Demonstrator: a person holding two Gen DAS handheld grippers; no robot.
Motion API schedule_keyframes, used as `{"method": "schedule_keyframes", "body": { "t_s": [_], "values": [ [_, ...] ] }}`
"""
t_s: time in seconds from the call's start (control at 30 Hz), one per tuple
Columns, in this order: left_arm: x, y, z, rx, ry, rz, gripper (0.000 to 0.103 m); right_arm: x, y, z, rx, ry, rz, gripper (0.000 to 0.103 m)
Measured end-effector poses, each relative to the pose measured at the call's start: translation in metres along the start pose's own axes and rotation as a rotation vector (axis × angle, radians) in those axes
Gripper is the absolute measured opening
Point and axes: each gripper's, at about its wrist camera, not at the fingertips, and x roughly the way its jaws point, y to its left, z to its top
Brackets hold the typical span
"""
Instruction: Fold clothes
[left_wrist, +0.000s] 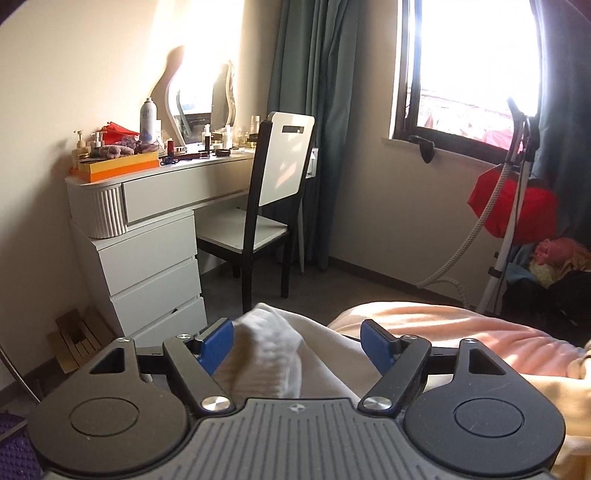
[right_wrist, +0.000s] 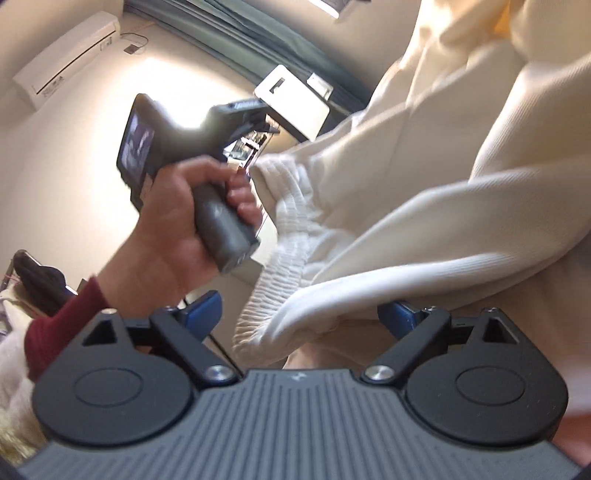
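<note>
i am watching two grippers and one garment. the left gripper (left_wrist: 297, 345) is showing its jaws spread wide, two blue pads (left_wrist: 216, 345) standing well apart, and the ribbed elastic waistband (left_wrist: 266, 354) of the cream trousers (left_wrist: 325, 354) is lying bunched between them, close against the left pad and clear of the right one; nothing is being pinched there. the cloth is trailing off to the right over the bed, which is wearing one peach blanket (left_wrist: 461, 332).

the right gripper (right_wrist: 301, 314) is also holding its jaws spread, and the same cream trousers (right_wrist: 424, 192) are hanging across the gap, the gathered waistband (right_wrist: 273, 280) running down toward the left pad while a rolled white edge is lying above the right pad. i cannot tell whether the fabric is touching either pad there. in this view i am seeing one hand (right_wrist: 173, 236), in a dark red sleeve, gripping the handle of the left gripper (right_wrist: 207, 147), whose tip is sitting at the upper end of the waistband.

behind, i am counting one white vanity worktop (left_wrist: 177, 173) carrying one orange box (left_wrist: 118, 168), one tall spray can (left_wrist: 147, 120) and a cluster of small bottles too small to count, four drawers (left_wrist: 155, 266) below, one chair (left_wrist: 269, 199), one window (left_wrist: 469, 74), one red bag (left_wrist: 517, 206) and one air conditioner (right_wrist: 66, 48).
</note>
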Motion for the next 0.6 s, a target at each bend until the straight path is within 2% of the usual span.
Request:
{"method": "schedule_keyframes", "body": {
  "t_s": [0.17,0.23,0.37,0.5,0.6],
  "values": [
    [-0.098,-0.018,-0.011,0.046,-0.021,-0.097,0.084,-0.094,0.026,0.011,-0.157,-0.139,-0.135,0.093],
    [-0.135,-0.031,-0.016,0.075,-0.024,-0.147,0.085,-0.154,0.025,0.01,-0.23,-0.179,-0.189,0.093],
    [-0.204,-0.07,-0.038,0.144,-0.013,-0.286,0.085,-0.241,0.032,0.014,-0.361,-0.259,-0.349,0.093],
    [-0.242,-0.122,-0.067,0.213,0.005,-0.364,0.089,-0.318,0.021,0.007,-0.438,-0.337,-0.508,0.093],
    [-0.245,-0.171,-0.088,0.247,0.027,-0.398,0.089,-0.346,0.001,0.0,-0.454,-0.394,-0.56,0.093]
  ]
}}
